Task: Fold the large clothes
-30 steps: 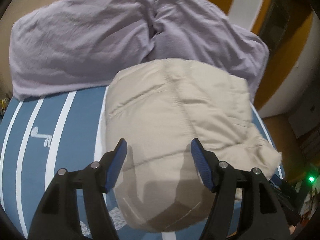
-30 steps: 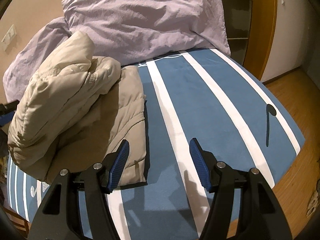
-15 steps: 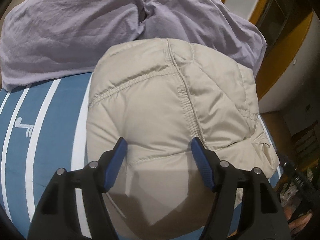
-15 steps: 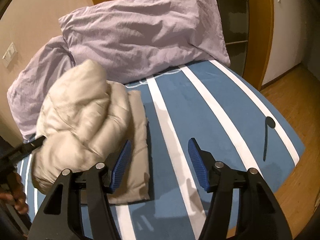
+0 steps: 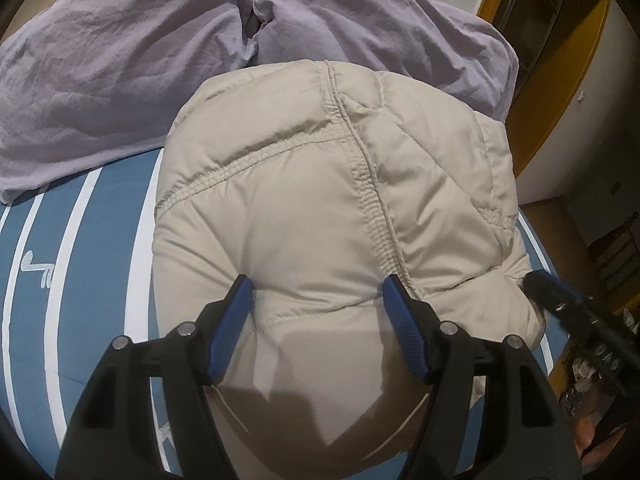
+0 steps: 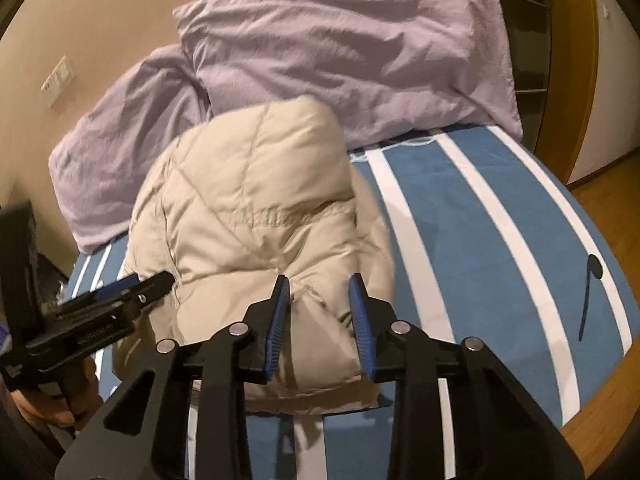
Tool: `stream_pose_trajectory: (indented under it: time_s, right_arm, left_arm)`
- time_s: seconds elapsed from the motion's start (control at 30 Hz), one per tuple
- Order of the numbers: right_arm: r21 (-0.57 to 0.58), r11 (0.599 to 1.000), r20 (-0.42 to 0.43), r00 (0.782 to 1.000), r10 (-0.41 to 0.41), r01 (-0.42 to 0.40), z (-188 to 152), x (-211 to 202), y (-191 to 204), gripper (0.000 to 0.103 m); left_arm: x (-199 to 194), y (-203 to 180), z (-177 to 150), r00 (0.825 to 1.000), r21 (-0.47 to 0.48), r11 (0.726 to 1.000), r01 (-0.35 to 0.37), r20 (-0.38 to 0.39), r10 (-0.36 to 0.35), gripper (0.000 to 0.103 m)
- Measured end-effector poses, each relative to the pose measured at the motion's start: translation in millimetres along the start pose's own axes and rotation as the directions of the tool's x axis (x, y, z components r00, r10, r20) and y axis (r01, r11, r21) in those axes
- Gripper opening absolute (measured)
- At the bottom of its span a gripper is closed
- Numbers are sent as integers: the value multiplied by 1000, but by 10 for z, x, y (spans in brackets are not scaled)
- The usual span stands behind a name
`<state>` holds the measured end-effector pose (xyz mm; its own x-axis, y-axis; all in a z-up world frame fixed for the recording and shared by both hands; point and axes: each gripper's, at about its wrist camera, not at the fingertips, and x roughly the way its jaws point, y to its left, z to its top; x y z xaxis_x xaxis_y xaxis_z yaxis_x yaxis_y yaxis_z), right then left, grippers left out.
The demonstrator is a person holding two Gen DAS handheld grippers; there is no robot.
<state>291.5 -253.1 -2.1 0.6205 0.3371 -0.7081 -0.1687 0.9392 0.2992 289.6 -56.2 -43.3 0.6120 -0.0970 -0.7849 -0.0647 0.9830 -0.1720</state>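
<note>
Right gripper (image 6: 319, 300) now narrower around jacket (image 6: 256, 216)

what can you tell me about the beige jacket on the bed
The jacket is a puffy, quilted beige piece, padded like down, with stitched seams and a gathered band across it. It lies folded into a thick mound on the blue, white-striped bed, its far edge against the lilac pillows. The left gripper hangs wide open over its near side. The right gripper, jaws narrower but apart, straddles a fold at the near right edge; whether it touches the fabric is unclear.
</note>
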Motion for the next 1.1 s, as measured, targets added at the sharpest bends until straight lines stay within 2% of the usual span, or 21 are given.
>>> stream_pose_trajectory:
  time_s: [0.27,0.43,0.53,0.83,1.1]
  right_arm:
    - [-1,998,-81,994,-69,70,-152,297,-61,30]
    - [14,996,-112,990,-89,91,-253,438,-126,30]
    - [33,995,-127,987,-93,98,-305,490,-172,30]
    - [44,993,-136,986,-99,106,-390,550,-208,30]
    - [52,993,-136,986,-101,109,-396,558,-208,30]
  left_arm:
    - [-51,-29,-1,1000,15,1000,18,15,-18,69]
    - [-161,-22,102,997,-19,997,77,30,-76,70]
    - [-210,-12,202,995,-26,996,86,49,-85,70]
    - [-163,77,426,996,-31,999,31,84,-29,71]
    - [-6,38,424,995,25,999,-40,93,38,75]
